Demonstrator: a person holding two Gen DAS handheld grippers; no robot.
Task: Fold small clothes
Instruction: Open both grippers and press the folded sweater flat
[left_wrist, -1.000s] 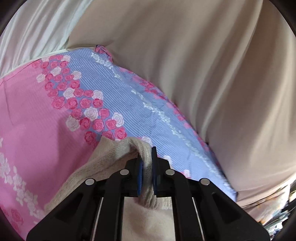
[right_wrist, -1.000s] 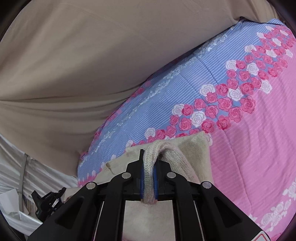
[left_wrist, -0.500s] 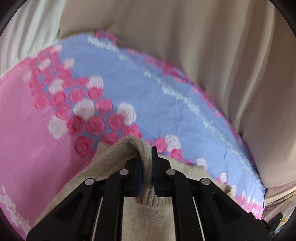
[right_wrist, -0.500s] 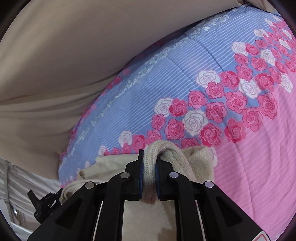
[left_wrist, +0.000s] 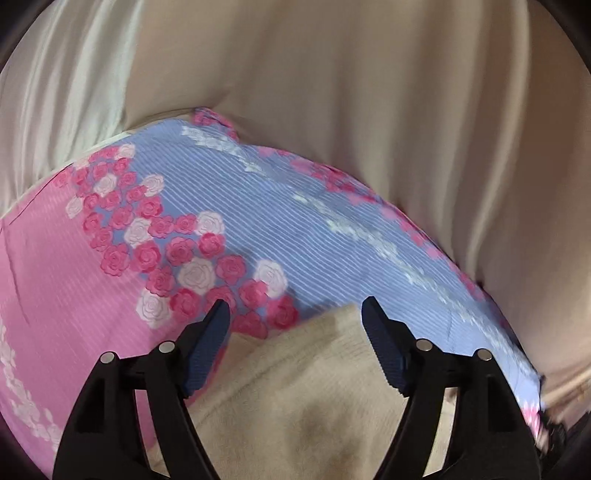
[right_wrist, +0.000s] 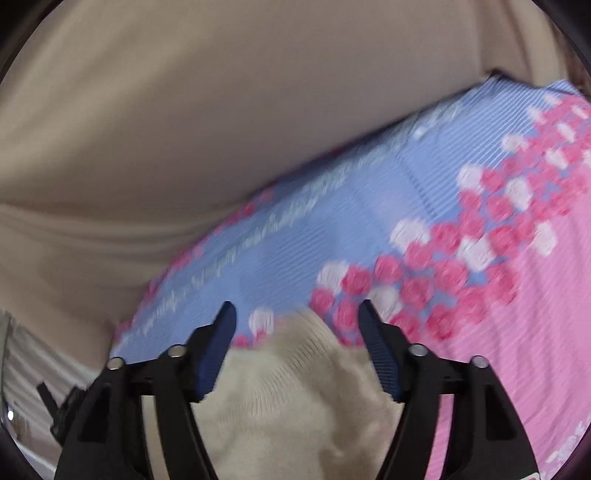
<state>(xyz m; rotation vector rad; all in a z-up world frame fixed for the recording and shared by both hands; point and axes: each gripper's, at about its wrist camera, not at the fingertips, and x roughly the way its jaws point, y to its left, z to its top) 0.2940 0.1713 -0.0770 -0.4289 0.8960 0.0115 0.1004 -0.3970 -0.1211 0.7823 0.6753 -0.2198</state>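
The left gripper (left_wrist: 295, 314) has just been opening its jaws, and they now stand spread wide with their blue pads (left_wrist: 207, 350) clear of the cloth. Between them, from the 6 o'clock edge of the left wrist view up towards the centre, lies the cream knitted garment (left_wrist: 314, 387), no longer pinched, its upper edge resting on the bed cover (left_wrist: 258, 206). That cover is pink at 9 o'clock, striped blue towards 3 o'clock, with a band of pink and white roses running between the two. Beige curtain-like fabric (left_wrist: 369, 92) fills the view from 11 to 3 o'clock.

The right gripper (right_wrist: 295, 314) has likewise just been opening; its jaws are spread and touch nothing. The same cream knitted garment (right_wrist: 295, 387) sits between them at 6 o'clock, a ribbed hump rising at its top, lying on the bed cover (right_wrist: 369, 221), which runs blue at the centre and pink at 4 o'clock. The right wrist view is blurred.
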